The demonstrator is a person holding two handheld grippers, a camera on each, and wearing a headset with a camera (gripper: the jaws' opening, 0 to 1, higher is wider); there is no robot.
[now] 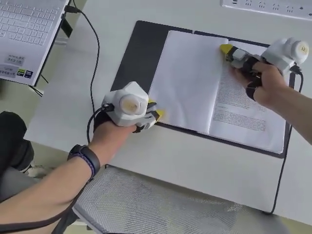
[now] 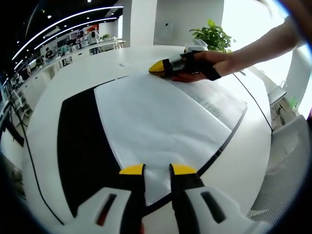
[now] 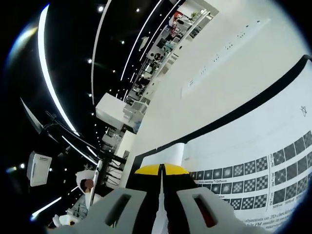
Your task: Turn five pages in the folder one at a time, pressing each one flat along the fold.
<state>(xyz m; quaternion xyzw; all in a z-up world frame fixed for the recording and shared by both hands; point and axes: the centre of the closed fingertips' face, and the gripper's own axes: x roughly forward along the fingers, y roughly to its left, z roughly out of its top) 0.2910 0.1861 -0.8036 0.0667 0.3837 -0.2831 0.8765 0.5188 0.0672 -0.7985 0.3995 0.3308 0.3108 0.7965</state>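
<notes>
The black folder (image 1: 129, 58) is lying open on the white table (image 1: 195, 161). A blank sheet (image 1: 187, 78) is covering its left half and a printed page (image 1: 243, 107) its right. The right gripper (image 1: 225, 50) is resting at the top end of the fold, its yellow-tipped jaws pressed together. Whether a sheet edge is caught between them I cannot tell. The left gripper (image 2: 157, 169) is hovering at the near edge of the blank sheet with its jaws narrowly spread and nothing visibly pinched. The step in hand looks like flattening the turned page. To do it well, the shut right tips should be drawn down the crease toward the person in one slow stroke. Meanwhile the left gripper should be weighing lightly on the near edge so the sheet is not creeping or bowing. The paper is looking thin, matte and limp. It will wrinkle if pushed sideways, so pressure should be going straight down. The folder's cover is looking stiff and smooth.
</notes>
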